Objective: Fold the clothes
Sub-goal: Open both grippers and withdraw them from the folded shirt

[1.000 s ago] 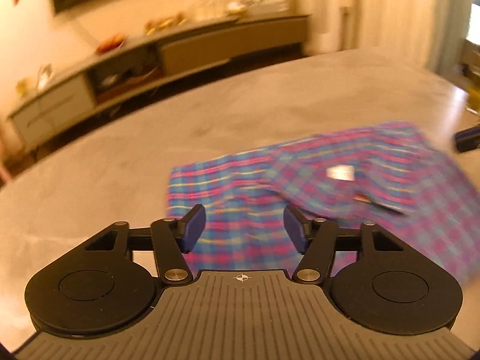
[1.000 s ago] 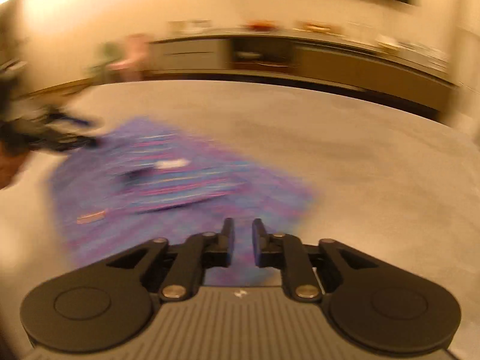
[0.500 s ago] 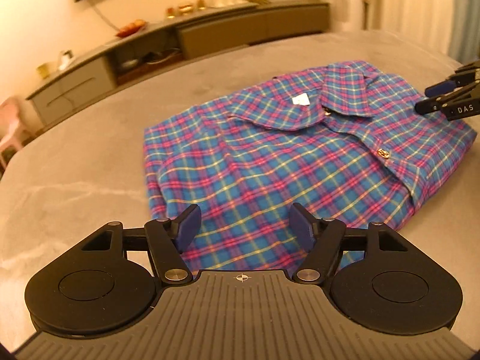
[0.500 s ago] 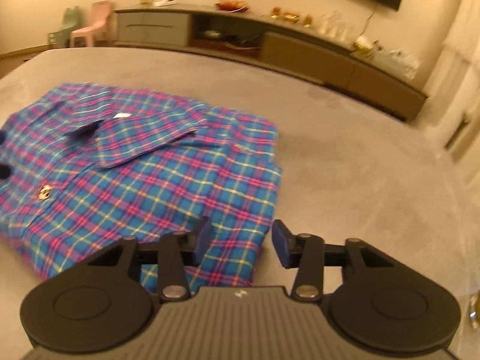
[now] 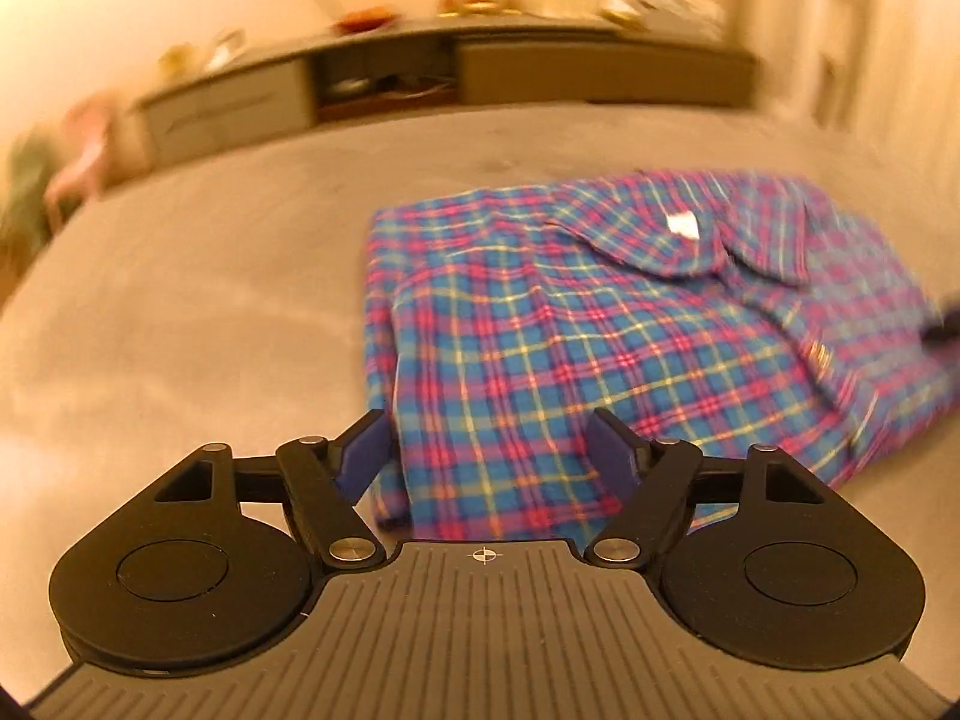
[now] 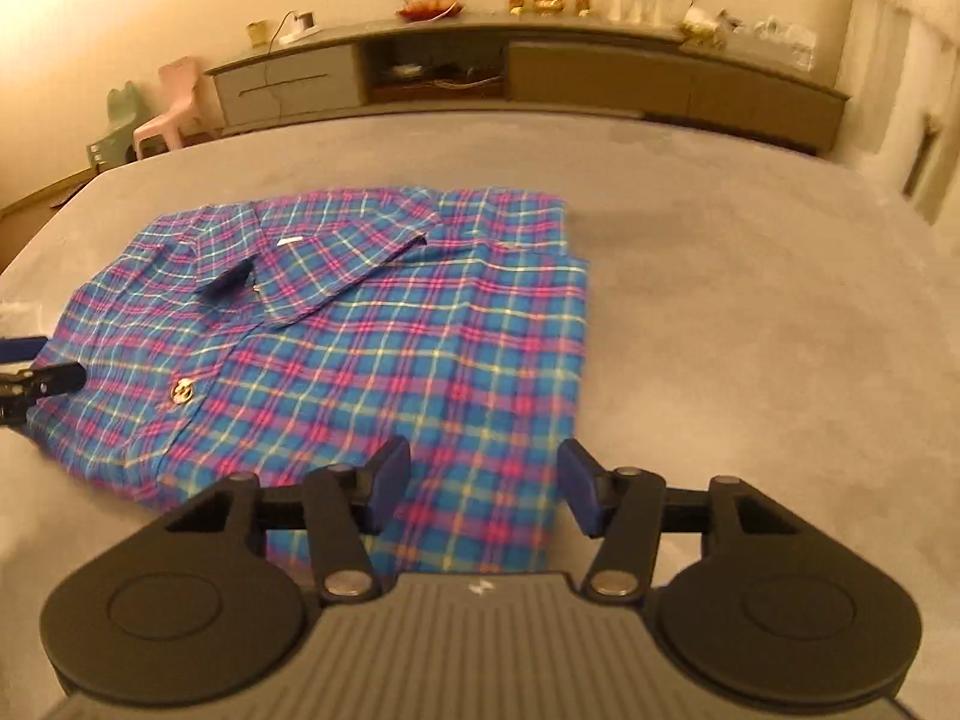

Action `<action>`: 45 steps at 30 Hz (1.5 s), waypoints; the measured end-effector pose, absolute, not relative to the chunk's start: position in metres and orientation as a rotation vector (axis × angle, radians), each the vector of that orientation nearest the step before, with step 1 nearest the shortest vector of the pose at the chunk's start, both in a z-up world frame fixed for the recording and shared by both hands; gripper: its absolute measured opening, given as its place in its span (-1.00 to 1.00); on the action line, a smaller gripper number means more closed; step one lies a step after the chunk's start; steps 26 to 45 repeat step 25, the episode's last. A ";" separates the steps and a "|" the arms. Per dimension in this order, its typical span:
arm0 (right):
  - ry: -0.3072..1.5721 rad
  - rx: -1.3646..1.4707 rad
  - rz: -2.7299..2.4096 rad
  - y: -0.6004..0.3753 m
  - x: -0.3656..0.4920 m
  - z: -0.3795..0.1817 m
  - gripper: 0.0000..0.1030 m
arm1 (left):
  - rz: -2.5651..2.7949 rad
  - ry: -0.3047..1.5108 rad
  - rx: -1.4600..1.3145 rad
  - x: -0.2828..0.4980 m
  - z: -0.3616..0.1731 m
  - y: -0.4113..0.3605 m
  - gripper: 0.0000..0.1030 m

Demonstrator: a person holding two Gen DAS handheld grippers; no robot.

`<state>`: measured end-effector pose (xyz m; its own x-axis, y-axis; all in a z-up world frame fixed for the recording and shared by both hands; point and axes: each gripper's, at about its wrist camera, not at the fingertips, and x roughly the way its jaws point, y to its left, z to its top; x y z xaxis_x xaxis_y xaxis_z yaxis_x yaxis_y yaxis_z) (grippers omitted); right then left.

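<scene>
Your left gripper (image 5: 489,450) and right gripper (image 6: 483,489) have just been opening, jaws apart and empty over the folded plaid shirt's (image 6: 372,336) near edge at mid-frame on the grey surface (image 6: 750,300), likely to pinch its lower corners.
</scene>
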<state>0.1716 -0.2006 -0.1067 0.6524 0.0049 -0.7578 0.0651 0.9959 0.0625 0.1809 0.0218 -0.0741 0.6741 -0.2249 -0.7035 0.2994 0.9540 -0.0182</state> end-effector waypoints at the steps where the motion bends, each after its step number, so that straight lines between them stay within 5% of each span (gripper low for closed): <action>1: 0.845 0.075 -0.036 -0.196 0.163 -0.102 0.22 | -0.283 0.774 0.066 0.175 -0.072 0.022 0.47; 3: 0.810 0.060 -0.032 -0.186 0.146 -0.093 0.50 | -0.275 0.745 0.066 0.157 -0.064 0.012 0.61; 8: 0.783 0.033 0.008 -0.160 0.123 -0.080 0.50 | -0.297 0.722 0.024 0.124 -0.042 -0.014 0.87; 45: 0.770 0.014 -0.077 -0.164 0.111 -0.079 0.54 | -0.321 0.697 0.005 0.072 -0.015 -0.064 0.88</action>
